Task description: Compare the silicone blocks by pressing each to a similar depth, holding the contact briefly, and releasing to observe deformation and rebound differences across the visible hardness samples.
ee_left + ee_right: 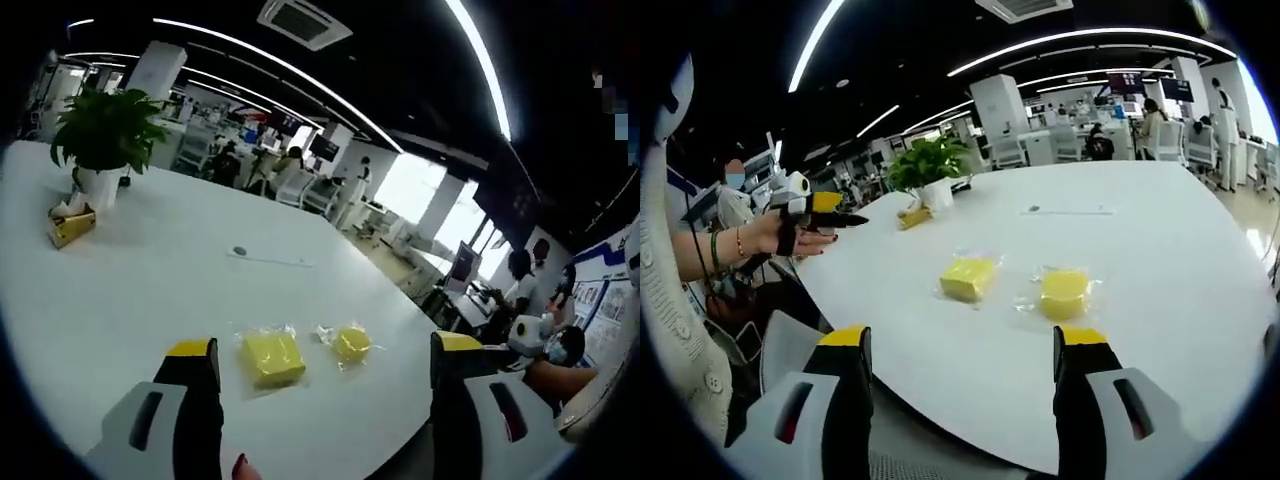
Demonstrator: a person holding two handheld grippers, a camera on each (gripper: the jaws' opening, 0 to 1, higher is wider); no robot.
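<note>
Both grippers spread wide, gripping nothing: left gripper (326, 368) and right gripper (960, 358) hover at near edge of white round table (1140, 215). Square yellow silicone block (968, 277) and round yellow silicone block (1064, 292), each in clear wrapper, lie side by side, apart, ahead of jaws. Likely light, soft, springy (wrapper may slide); press top centres squarely. Left gripper also seen in person's hand (780, 235).

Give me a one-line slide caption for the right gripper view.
Open right gripper faces two bagged yellow silicone samples, a square block and a round block, on a white table; neither pressed yet.
</note>
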